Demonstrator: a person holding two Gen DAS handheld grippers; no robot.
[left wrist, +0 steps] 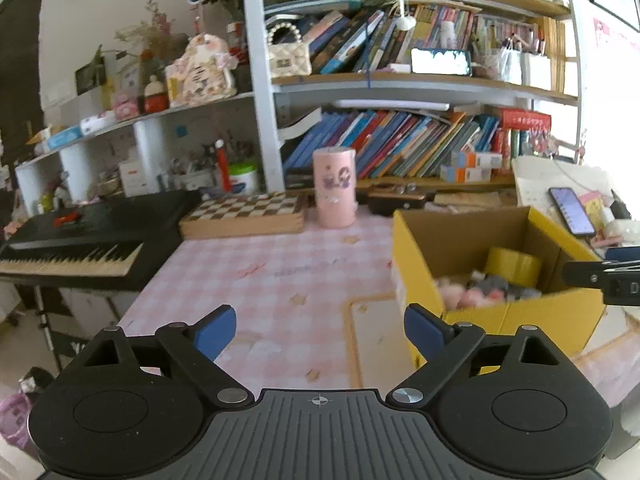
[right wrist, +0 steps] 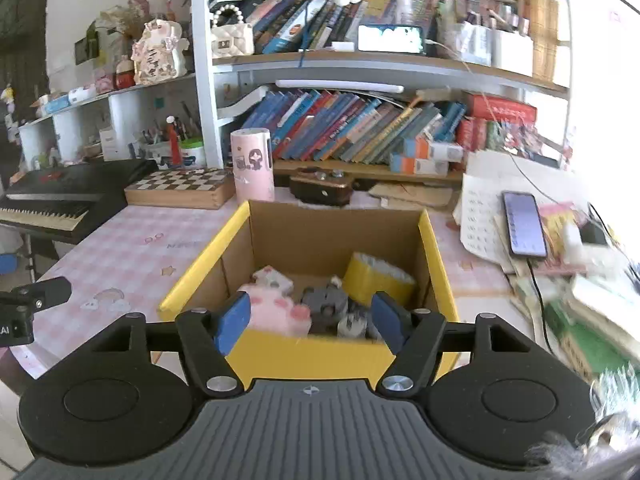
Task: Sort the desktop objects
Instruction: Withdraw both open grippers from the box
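I see a table (right wrist: 120, 248) under a pink checked cloth. On it: a yellow cardboard box (right wrist: 312, 350) near right, a pink cylinder (right wrist: 253, 164) and a chessboard box (right wrist: 180, 188) far, a phone (right wrist: 524, 224) on papers (right wrist: 478, 216) far right.

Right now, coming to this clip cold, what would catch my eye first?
The yellow cardboard box on the pink checked tablecloth, open-topped, with a pink plush block, grey toys and a yellow tape roll inside. The right claw hangs open just before it, holding nothing; the left claw is open over bare cloth. Behind stand a pink cylinder and a crowded bookshelf.
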